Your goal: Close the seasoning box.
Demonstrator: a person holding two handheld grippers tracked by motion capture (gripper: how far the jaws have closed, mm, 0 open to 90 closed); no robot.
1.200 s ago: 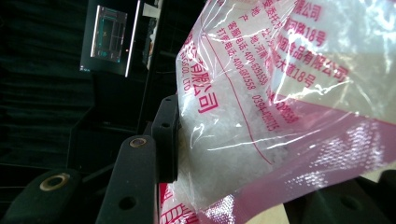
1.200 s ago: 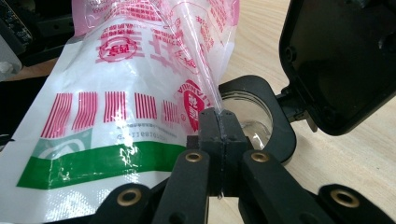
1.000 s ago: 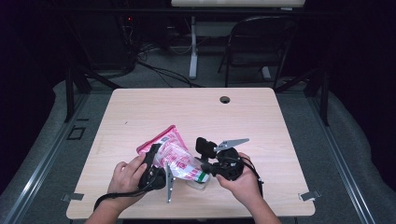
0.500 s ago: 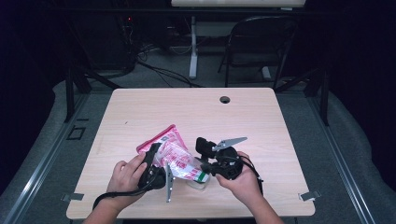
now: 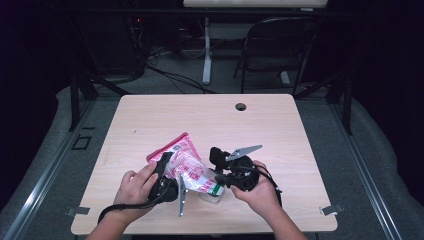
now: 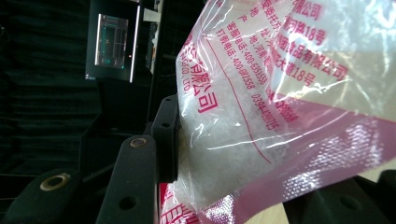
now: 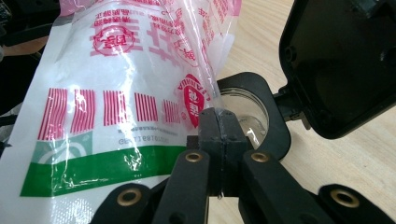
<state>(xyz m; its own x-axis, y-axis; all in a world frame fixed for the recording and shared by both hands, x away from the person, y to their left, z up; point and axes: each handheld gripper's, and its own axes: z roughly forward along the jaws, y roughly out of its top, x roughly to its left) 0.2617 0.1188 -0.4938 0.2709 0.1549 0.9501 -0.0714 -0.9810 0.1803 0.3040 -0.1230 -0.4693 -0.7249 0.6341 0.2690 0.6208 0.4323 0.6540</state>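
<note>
Over the clear plastic jar [image 7: 245,112], the right gripper [image 7: 219,119] pinches shut on the pink-and-white plastic sachet [image 5: 185,162], left gripper [image 5: 167,172] clamping its body; pouring likely needs tilting.

The bag [image 7: 116,93] is clear plastic printed with pink-red characters, a row of red striped blocks and a green band at its 6 o'clock edge. Both grippers' jaws are black. The table [image 5: 300,130] is pale wood grain.
</note>
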